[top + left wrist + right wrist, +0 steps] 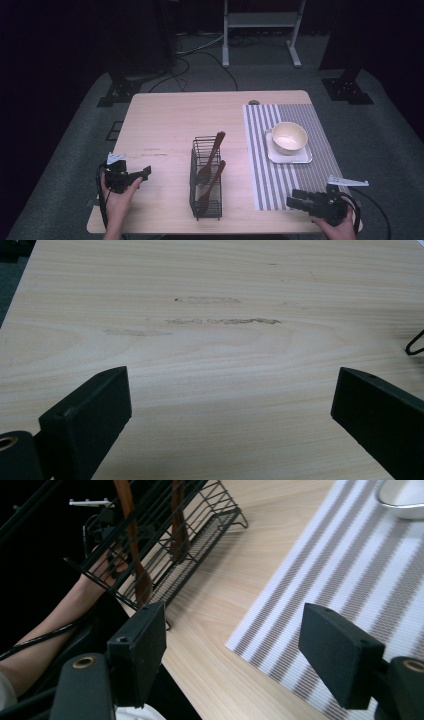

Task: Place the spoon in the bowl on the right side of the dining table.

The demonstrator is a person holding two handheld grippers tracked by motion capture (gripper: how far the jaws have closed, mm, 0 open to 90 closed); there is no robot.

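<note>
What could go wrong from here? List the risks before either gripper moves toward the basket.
1. The two wooden spoons lean loosely in the light wire basket; a tug on one could tip or drag the basket.
2. The bowl sits on a small plate on the striped placemat; the right gripper, open beside the mat, could snag its edge and shift both.
3. The left gripper, open, could knock the basket sideways.

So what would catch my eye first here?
Probably the black wire basket mid-table, with two wooden spoons standing in it. To its right, a cream bowl sits on a white plate on a striped mat. Both grippers, left and right, wait open at the near corners.
</note>
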